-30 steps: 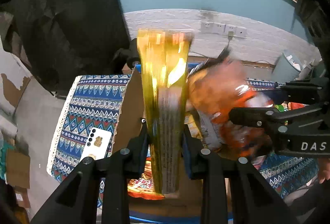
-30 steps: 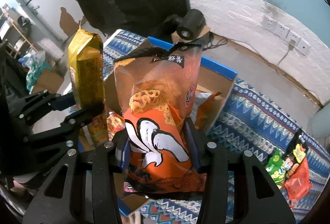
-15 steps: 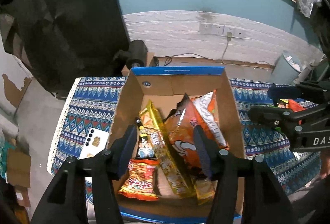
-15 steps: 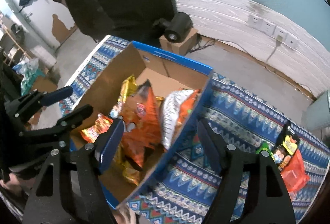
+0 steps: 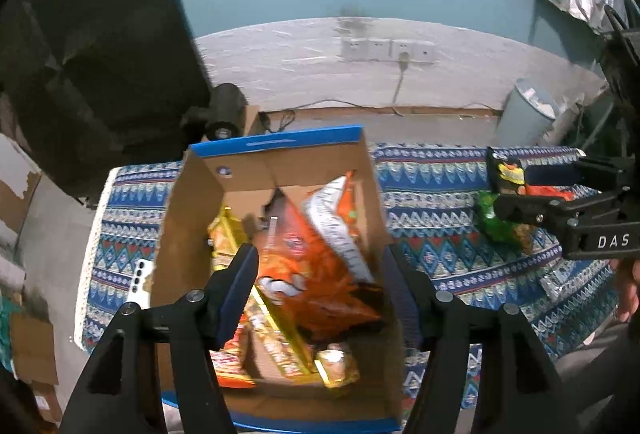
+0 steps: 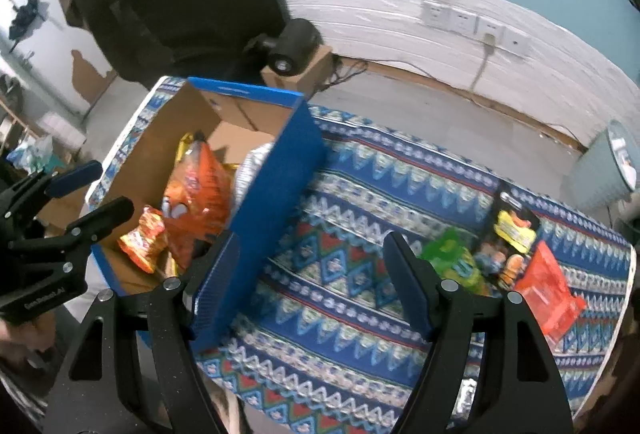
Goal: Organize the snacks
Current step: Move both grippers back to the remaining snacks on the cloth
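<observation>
A cardboard box with blue outer walls [image 5: 188, 218] [image 6: 280, 194] stands on a patterned blue cloth. Inside it lie an orange snack bag [image 5: 316, 266] [image 6: 200, 194], a yellow-gold packet [image 5: 280, 330] and several smaller packets. My left gripper [image 5: 320, 290] is open and empty above the box. My right gripper [image 6: 310, 274] is open and empty above the cloth, just right of the box; it shows in the left wrist view [image 5: 520, 194]. On the cloth to the right lie a green bag [image 6: 452, 258], a black-and-yellow packet [image 6: 512, 230] and a red bag [image 6: 548, 294].
A white phone [image 5: 140, 274] lies on the cloth left of the box. A black cylinder on a small carton [image 6: 292, 46] stands behind the box. A grey bin [image 5: 524, 114] stands at the far right by the white wall.
Both grippers opened and dropped the yellow packet and the orange bag into the box. The right gripper has since swung right, toward the snacks lying on the cloth.
</observation>
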A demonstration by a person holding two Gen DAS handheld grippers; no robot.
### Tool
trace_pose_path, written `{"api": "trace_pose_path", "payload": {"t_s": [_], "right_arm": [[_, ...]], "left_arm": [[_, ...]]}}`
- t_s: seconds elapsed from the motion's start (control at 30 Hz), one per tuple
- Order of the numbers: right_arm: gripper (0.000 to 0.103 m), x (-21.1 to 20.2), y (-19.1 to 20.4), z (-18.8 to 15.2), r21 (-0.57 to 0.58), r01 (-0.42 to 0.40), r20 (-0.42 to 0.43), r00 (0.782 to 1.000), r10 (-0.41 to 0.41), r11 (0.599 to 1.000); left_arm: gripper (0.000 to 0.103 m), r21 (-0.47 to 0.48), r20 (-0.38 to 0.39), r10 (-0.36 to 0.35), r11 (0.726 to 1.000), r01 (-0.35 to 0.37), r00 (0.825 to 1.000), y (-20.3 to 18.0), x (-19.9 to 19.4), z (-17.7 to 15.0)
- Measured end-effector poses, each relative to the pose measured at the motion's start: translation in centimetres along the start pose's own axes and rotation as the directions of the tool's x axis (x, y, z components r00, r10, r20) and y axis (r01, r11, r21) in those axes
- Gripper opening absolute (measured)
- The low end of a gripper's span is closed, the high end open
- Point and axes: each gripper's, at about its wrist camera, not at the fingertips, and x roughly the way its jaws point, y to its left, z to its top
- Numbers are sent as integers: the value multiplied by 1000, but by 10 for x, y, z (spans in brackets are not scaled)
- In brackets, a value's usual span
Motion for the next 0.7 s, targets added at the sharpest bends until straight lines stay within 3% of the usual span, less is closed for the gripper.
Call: {"api": "trace_pose_path", "payload": {"t_s": [0.37,0.7], "right_arm": [[80,-19,-59,-29,72,50,9,999,-51,996],[80,-20,-120,-54,137,129,-27,992,-126,982]], "left_arm": [[77,99,-45,-7,995,11,999,-62,18,2],[78,159,-119,-12,987,31,993,-111,43,4]]}}
